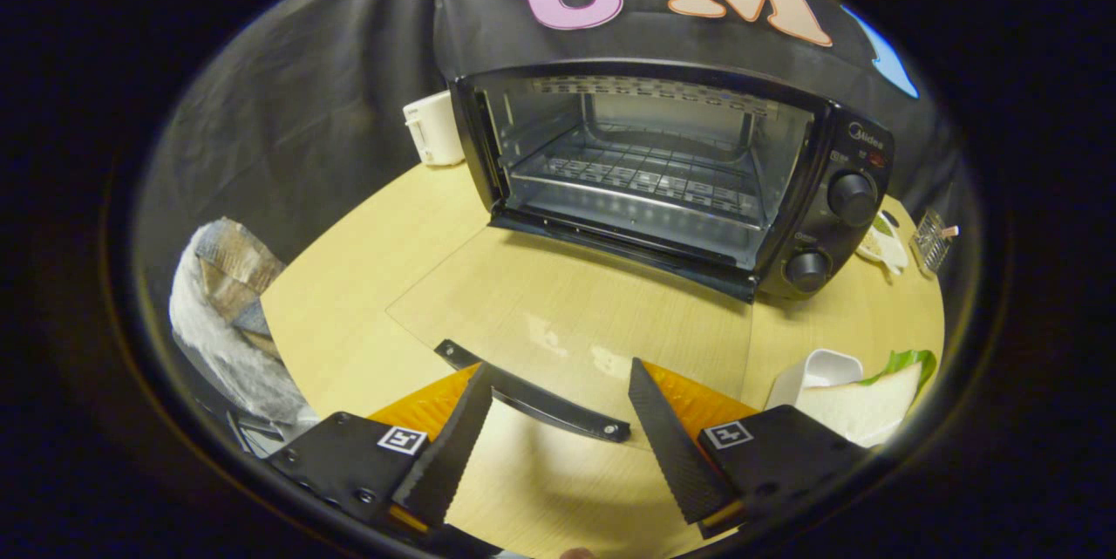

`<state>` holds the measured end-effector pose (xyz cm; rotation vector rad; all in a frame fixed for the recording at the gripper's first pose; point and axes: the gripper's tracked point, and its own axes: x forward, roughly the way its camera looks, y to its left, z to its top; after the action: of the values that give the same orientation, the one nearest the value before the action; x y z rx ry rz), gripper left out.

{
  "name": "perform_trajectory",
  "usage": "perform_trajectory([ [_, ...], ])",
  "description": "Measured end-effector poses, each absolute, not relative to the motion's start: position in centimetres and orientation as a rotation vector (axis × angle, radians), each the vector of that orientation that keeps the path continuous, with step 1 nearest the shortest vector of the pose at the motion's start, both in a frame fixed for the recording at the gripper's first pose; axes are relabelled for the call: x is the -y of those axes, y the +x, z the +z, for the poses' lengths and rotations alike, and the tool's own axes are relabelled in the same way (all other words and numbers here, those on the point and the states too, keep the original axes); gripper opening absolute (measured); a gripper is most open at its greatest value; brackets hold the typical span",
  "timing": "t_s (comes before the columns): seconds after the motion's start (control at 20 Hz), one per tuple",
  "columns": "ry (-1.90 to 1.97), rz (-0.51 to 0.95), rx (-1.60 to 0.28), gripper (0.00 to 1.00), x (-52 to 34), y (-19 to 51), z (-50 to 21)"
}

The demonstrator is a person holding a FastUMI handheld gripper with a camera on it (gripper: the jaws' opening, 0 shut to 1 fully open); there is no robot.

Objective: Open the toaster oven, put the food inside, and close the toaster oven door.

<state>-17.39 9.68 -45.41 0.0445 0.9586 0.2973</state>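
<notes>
Pale wood-grain table [349, 297] carries everything here. The gripper [558, 419] hovers with its fingers spread wide and empty, the door handle [540, 402] of the lowered glass door [567, 306] lying between them. Just right of the fingers a sandwich [867, 406] sits in a white dish [815, 371]. Beyond, the black toaster oven [663, 175] gapes open, its wire rack [645, 175] bare.

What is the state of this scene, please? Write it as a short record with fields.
oven: toaster oven on the table, door open and lying flat
inside: wire rack bare, no food on it
door handle: handle between the fingers, not touched
gripper: gripper open, holding nothing
food: sandwich beside a white container, to the right of the fingers
</notes>
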Motion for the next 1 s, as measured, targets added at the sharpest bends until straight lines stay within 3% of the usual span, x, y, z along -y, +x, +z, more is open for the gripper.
perform_trajectory([
  [0.25,0.081,0.227,-0.818,0.99,-6.2,-14.3,-40.4],
  [0.55,0.146,0.021,-0.706,0.99,3.7,-11.4,-35.8],
  [1.0,0.179,-0.191,-0.737,0.98,14.9,-14.3,-36.7],
])
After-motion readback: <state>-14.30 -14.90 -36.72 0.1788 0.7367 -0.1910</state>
